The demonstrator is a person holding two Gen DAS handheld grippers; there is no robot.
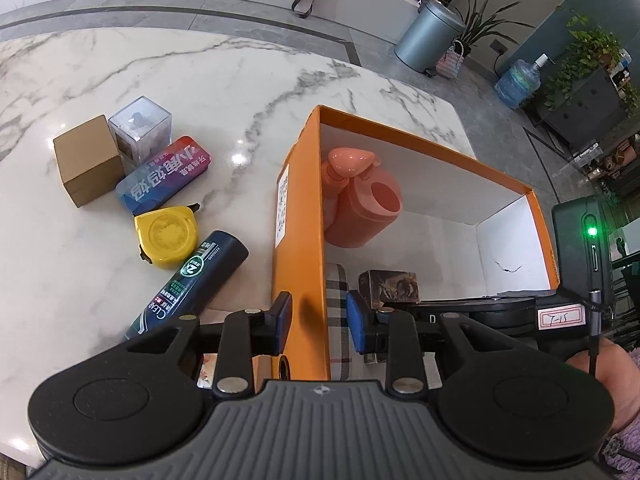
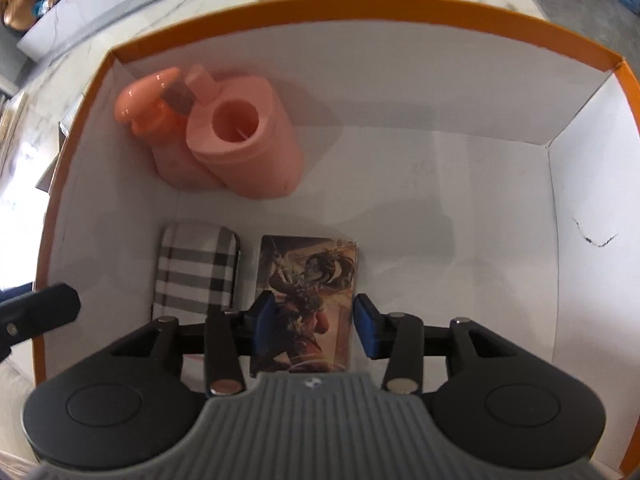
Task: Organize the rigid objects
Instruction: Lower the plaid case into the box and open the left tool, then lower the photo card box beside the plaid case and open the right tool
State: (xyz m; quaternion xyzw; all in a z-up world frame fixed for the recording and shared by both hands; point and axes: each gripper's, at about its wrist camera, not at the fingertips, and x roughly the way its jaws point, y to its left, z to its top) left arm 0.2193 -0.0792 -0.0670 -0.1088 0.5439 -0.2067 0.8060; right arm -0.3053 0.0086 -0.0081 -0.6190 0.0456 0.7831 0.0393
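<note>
An orange box [image 1: 300,240] with a white inside [image 2: 400,168] stands on the marble table [image 1: 200,80]. In it lie a pink dispenser set [image 2: 240,144], a plaid case [image 2: 196,268] and an illustrated card box [image 2: 308,280]. My right gripper [image 2: 316,326] is open over the card box, and its right pad [image 2: 368,328] is clear of the card's edge. My left gripper [image 1: 320,322] straddles the box's left wall, one pad [image 1: 282,320] outside and the other [image 1: 358,324] inside. A gap shows at the inner pad, so it is open.
Left of the box lie a brown carton [image 1: 86,160], a clear plastic cube [image 1: 140,128], a colourful tin [image 1: 164,176], a yellow tape measure [image 1: 168,236] and a dark tube [image 1: 192,284]. The box's right half has bare floor [image 2: 460,240]. A grey bin [image 1: 430,36] stands beyond the table.
</note>
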